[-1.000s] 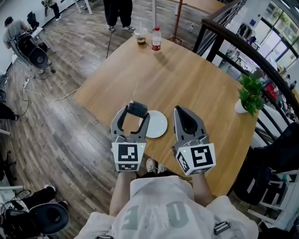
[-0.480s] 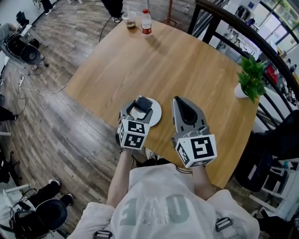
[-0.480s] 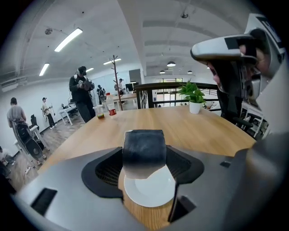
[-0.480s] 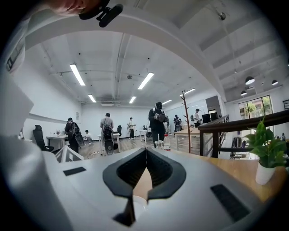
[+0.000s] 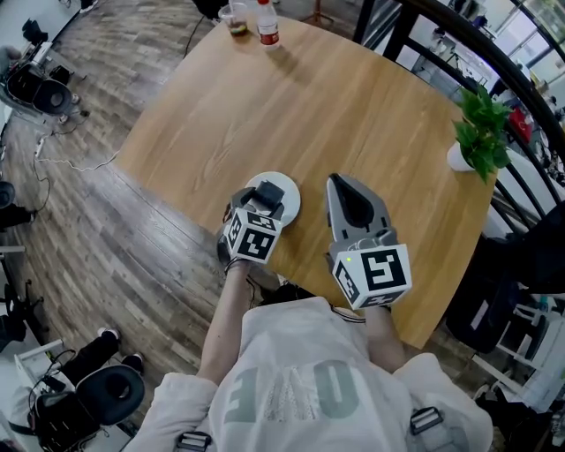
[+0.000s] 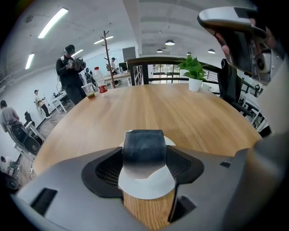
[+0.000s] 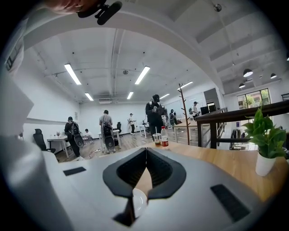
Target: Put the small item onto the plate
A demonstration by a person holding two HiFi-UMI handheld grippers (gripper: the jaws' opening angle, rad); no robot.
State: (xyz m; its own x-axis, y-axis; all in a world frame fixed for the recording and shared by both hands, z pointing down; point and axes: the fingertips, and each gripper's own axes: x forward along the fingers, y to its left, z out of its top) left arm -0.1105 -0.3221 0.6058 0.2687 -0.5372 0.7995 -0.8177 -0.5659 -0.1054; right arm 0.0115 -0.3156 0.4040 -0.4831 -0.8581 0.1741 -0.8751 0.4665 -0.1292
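A small dark block (image 6: pixel 144 146) is clamped between the jaws of my left gripper (image 5: pixel 267 196), which hangs just over the white plate (image 5: pixel 287 206) near the table's front edge. In the left gripper view the block hovers above the plate (image 6: pixel 149 185), whose white disc shows beneath it. My right gripper (image 5: pixel 346 194) stands to the right of the plate, its jaws together with nothing between them. A sliver of the plate (image 7: pixel 138 201) shows below the tips in the right gripper view.
The wooden table (image 5: pixel 353 115) carries a bottle (image 5: pixel 266 11) and a cup (image 5: pixel 235 18) at its far corner and a potted plant (image 5: pixel 477 132) at the right edge. A dark railing (image 5: pixel 494 71) runs behind it. Chairs and cables lie on the floor at left.
My left gripper has carried the dark block to the right and forward, from beside the plate to directly over it. The right gripper has stayed where it was.
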